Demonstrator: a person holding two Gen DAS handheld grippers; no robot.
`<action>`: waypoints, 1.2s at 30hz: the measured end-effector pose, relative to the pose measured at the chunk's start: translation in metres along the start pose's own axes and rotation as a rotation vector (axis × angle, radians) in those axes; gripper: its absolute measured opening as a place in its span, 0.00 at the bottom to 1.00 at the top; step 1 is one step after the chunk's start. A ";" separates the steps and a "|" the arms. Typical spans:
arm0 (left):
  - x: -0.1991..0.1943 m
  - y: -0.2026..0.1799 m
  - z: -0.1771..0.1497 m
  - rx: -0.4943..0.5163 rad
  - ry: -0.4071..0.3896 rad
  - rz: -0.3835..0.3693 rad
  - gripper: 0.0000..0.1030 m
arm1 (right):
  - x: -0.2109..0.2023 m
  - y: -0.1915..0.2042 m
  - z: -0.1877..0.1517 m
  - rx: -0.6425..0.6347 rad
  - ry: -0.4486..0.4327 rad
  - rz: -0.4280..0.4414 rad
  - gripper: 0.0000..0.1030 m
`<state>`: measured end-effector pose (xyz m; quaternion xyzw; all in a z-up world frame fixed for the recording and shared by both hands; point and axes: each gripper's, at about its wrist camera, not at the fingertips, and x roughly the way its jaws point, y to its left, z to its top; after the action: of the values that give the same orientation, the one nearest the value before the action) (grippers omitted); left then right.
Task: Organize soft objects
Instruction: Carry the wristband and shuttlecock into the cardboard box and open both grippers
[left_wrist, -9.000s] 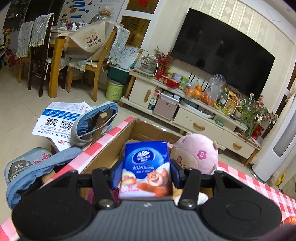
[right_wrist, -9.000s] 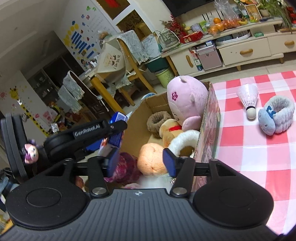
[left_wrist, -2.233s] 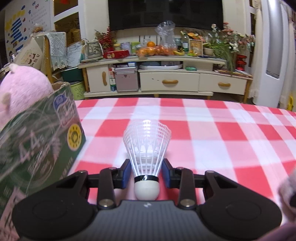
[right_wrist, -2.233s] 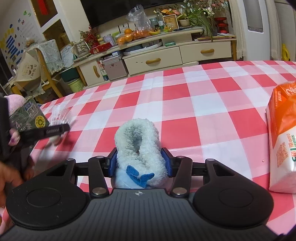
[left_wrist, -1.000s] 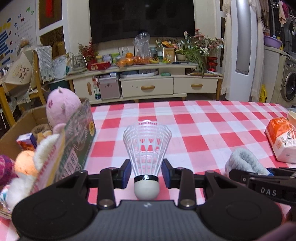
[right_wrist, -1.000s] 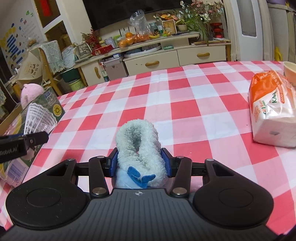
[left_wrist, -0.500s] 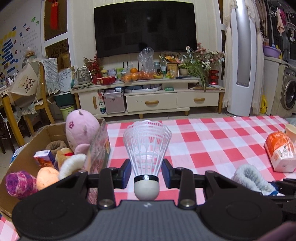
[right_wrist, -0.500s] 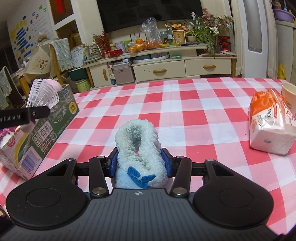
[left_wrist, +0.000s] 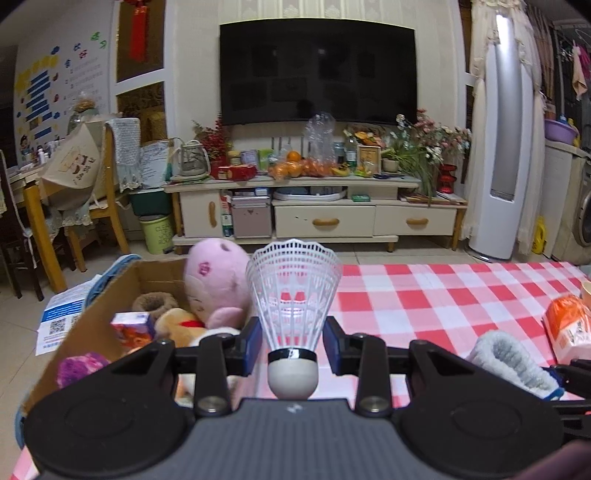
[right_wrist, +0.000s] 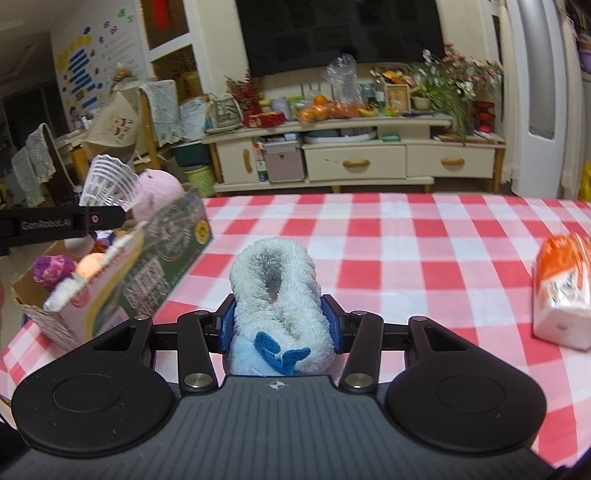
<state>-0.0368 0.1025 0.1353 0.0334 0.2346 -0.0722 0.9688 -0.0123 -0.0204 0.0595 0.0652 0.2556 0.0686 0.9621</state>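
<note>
My left gripper (left_wrist: 291, 341) is shut on a white plastic shuttlecock (left_wrist: 293, 295), held cork-down above the red-checked table (left_wrist: 436, 306). Just left of it stands an open cardboard box (left_wrist: 92, 325) with a pink plush (left_wrist: 216, 280), a brown bear, a purple knit ball and a small tissue pack inside. My right gripper (right_wrist: 279, 328) is shut on a fluffy pale-blue wristband (right_wrist: 275, 291) with a blue bow, lifted over the table. In the right wrist view the box (right_wrist: 147, 266) sits at the left, with the left gripper (right_wrist: 92, 221) and shuttlecock (right_wrist: 109, 181) above it.
An orange-and-white tissue pack (right_wrist: 563, 291) lies on the table at the right. Beyond the table's far edge are a TV cabinet (left_wrist: 325, 218), a wooden chair (left_wrist: 92, 206) and papers on the floor (left_wrist: 62, 314).
Both grippers have risen and drawn back with their loads still gripped. The box's inside has come into the left wrist view, and the box has slid rightward in both views.
</note>
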 end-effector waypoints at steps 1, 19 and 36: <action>0.000 0.004 0.000 -0.004 -0.001 0.007 0.33 | 0.001 0.005 0.003 -0.007 -0.003 0.006 0.56; 0.020 0.071 0.006 -0.103 0.018 0.106 0.34 | 0.033 0.093 0.042 -0.109 -0.037 0.168 0.56; 0.043 0.127 0.011 -0.229 0.040 0.177 0.34 | 0.081 0.145 0.060 -0.165 -0.045 0.267 0.56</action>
<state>0.0252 0.2219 0.1293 -0.0555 0.2569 0.0414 0.9640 0.0730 0.1300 0.0954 0.0210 0.2164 0.2152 0.9521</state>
